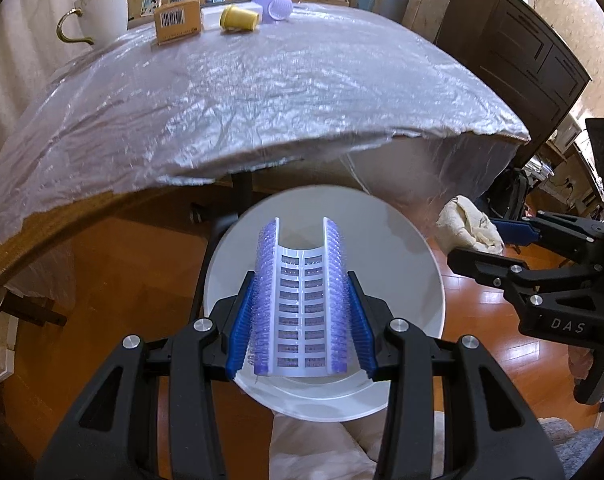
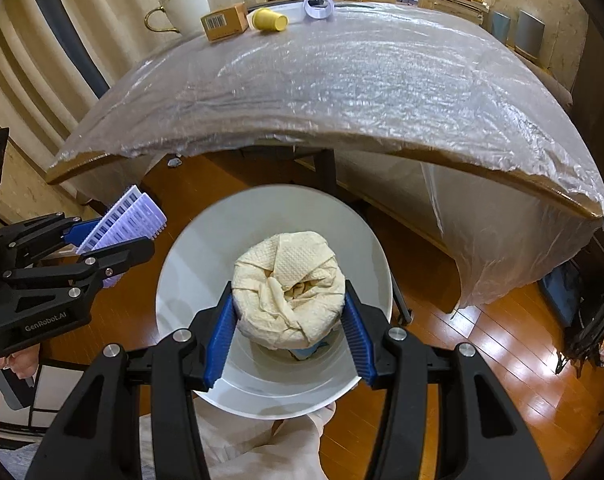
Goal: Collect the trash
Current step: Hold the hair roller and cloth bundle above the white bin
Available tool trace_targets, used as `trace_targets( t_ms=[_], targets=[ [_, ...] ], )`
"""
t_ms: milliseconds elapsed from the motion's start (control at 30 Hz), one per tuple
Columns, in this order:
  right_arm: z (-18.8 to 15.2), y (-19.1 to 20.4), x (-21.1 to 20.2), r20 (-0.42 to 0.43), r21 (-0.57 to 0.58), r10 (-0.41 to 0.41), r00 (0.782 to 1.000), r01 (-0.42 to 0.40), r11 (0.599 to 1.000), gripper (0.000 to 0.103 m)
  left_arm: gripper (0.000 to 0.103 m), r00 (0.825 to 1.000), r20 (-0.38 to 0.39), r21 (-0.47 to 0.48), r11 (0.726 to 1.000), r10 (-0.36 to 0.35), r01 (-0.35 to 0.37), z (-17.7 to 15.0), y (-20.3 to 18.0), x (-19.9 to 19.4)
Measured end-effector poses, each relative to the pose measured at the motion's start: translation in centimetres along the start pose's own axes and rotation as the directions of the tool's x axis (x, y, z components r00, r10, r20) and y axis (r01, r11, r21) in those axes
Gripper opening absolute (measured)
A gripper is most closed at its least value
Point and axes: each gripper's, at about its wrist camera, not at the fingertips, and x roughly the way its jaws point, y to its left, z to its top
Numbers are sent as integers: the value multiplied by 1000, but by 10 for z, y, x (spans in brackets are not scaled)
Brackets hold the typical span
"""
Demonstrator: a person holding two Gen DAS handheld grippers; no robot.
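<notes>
Two grippers hang over a round white plastic bin (image 1: 417, 280) on the wooden floor. The left gripper (image 1: 302, 320) has its blue fingers clamped on a purple bristled hair roller piece (image 1: 302, 300), held above the bin's mouth. The right gripper (image 2: 288, 324) pinches a crumpled cream paper towel wad (image 2: 288, 284) above the same bin. On the plastic-covered table (image 1: 282, 96) behind lie a yellow paper cup (image 1: 240, 18), a brown cardboard box (image 1: 178, 22) and a white mug (image 1: 102, 10).
</notes>
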Motion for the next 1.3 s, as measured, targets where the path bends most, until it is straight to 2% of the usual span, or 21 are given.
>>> trace_targets(
  t_ms=[1300],
  targets=[
    [2, -5, 71, -98, 32, -30, 995, 33, 999, 50, 44, 993, -103, 8, 998, 62, -61, -8, 6, 64]
  ],
)
